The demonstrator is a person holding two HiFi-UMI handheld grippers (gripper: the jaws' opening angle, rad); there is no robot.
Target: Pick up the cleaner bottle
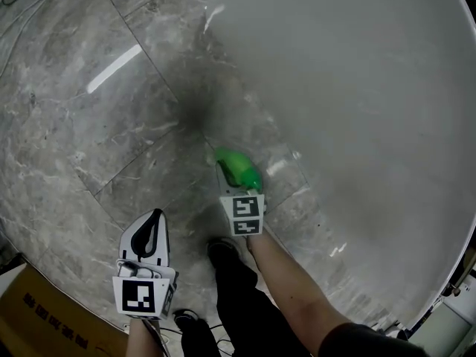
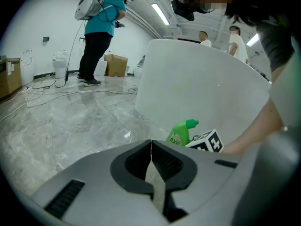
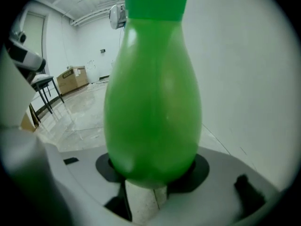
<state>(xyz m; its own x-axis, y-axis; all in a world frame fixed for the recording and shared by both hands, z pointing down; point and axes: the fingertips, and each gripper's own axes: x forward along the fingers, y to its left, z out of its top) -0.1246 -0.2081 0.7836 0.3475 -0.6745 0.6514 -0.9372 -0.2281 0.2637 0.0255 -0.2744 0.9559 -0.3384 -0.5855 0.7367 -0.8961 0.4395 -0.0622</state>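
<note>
Where a big white rounded form (image 1: 357, 88) meets the grey marble floor (image 1: 89, 125), the green cleaner bottle (image 1: 239, 168) sits in the right gripper (image 1: 236, 178).
The bottle is upright at the white form's edge. The right gripper's jaws stand fairly wide, with their dark pads against the bottle's two sides. The left gripper (image 1: 154, 216) hangs apart over the floor, its jaws together with nothing between them.

In the lower centre of the left gripper view, the cleaner bottle (image 2: 181, 134) has a label reading "AXE". At the lower left of the head view, the red print on the cardboard box (image 1: 44, 318) is illegible.
</note>
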